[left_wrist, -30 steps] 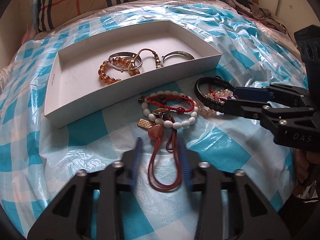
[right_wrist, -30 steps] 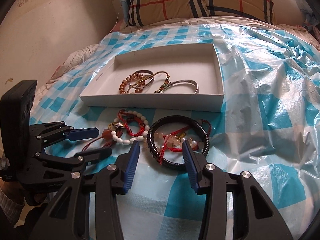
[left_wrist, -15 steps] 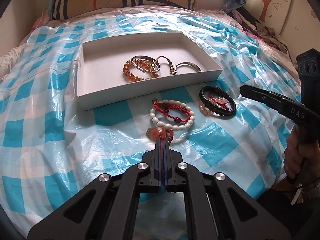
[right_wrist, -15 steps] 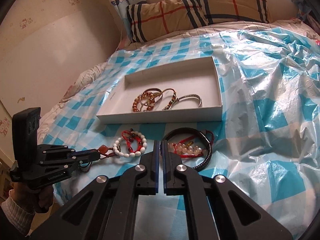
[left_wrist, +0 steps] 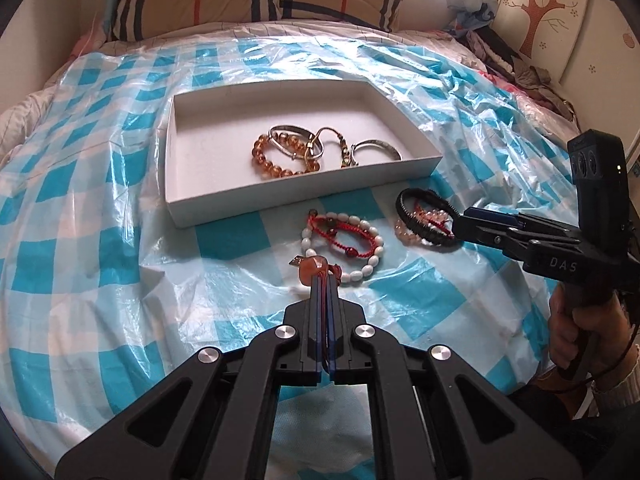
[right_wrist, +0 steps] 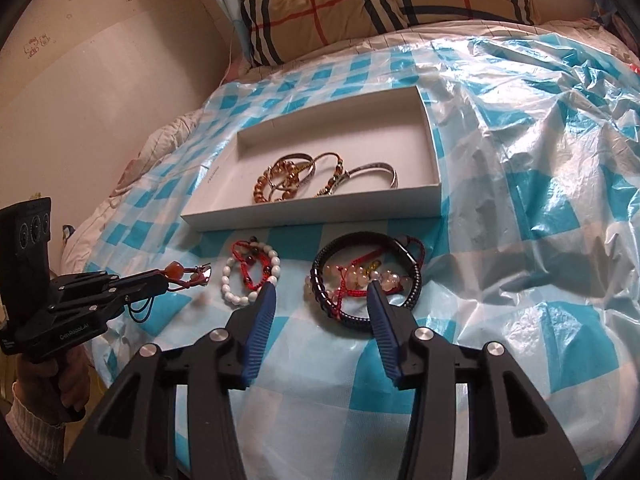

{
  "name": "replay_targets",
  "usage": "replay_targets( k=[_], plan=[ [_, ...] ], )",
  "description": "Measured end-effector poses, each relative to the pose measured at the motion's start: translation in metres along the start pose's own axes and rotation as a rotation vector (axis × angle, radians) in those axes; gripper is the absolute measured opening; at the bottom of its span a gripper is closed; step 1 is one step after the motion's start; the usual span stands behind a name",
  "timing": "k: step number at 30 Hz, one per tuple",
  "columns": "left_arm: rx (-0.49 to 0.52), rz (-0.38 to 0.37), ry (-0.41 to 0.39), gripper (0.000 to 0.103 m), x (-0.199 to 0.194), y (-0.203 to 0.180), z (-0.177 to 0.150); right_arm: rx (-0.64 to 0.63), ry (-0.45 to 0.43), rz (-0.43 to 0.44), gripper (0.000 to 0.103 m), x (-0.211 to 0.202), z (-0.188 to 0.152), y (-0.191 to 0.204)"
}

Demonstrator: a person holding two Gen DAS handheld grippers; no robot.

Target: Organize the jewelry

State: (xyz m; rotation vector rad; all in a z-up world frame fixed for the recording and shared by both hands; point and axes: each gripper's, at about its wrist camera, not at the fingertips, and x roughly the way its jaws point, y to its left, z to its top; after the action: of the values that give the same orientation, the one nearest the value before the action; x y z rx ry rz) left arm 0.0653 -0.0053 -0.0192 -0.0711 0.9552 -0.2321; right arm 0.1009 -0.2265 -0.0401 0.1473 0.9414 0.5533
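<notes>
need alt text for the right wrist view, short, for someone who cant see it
The right claw hangs with jaws opening over a black braided bracelet on a blue-checked plastic sheet. At left, the left claw is shut on a brown cord pendant with an orange bead. Behind lies a shallow white cardboard box holding bangles.

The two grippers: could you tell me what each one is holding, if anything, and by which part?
The left gripper pinches the red cord pendant by its cord, just behind the orange bead. The right gripper holds nothing; its jaws are opening.

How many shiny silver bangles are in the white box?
2. One silver bangle lies tangled with the amber beads; the other silver bangle sits nearer the white box's right end. More may hide underneath.
</notes>
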Motion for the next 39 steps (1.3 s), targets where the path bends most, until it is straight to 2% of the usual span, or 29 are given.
replay_targets(
  k=[2, 3, 6, 11, 15, 19, 26, 34, 39],
  plan=[
    [-0.014, -0.001, 0.01, 0.002, 0.005, 0.003, -0.003, -0.001, 0.019, -0.016, 0.035, 0.012, 0.0, -0.003],
    [-0.019, -0.002, 0.012, 0.002, 0.007, 0.004, -0.004, 0.009, 0.027, -0.005, 0.016, 0.017, 0.0, -0.005],
    [-0.027, -0.004, 0.009, 0.002, 0.008, 0.006, -0.005, 0.033, -0.011, 0.017, 0.003, 0.012, 0.003, -0.007],
    [-0.023, -0.008, -0.006, 0.002, 0.002, 0.002, -0.003, 0.072, -0.142, 0.11, 0.003, -0.027, 0.016, -0.007],
    [-0.02, -0.011, -0.026, 0.002, -0.008, -0.001, -0.001, 0.061, -0.226, 0.13, 0.003, -0.059, 0.027, -0.002],
    [-0.021, -0.01, -0.037, 0.002, -0.015, -0.002, 0.0, 0.059, -0.271, 0.155, 0.003, -0.082, 0.031, 0.002],
    [-0.018, 0.006, -0.07, 0.002, -0.033, -0.007, -0.001, 0.074, -0.262, 0.185, 0.003, -0.094, 0.017, 0.011],
    [0.035, 0.121, -0.096, 0.002, -0.05, -0.022, -0.01, 0.093, -0.218, 0.2, 0.003, -0.091, -0.008, 0.017],
    [0.052, 0.171, -0.119, 0.002, -0.061, -0.03, -0.014, 0.08, -0.221, 0.202, 0.003, -0.098, -0.013, 0.027]
  ],
)
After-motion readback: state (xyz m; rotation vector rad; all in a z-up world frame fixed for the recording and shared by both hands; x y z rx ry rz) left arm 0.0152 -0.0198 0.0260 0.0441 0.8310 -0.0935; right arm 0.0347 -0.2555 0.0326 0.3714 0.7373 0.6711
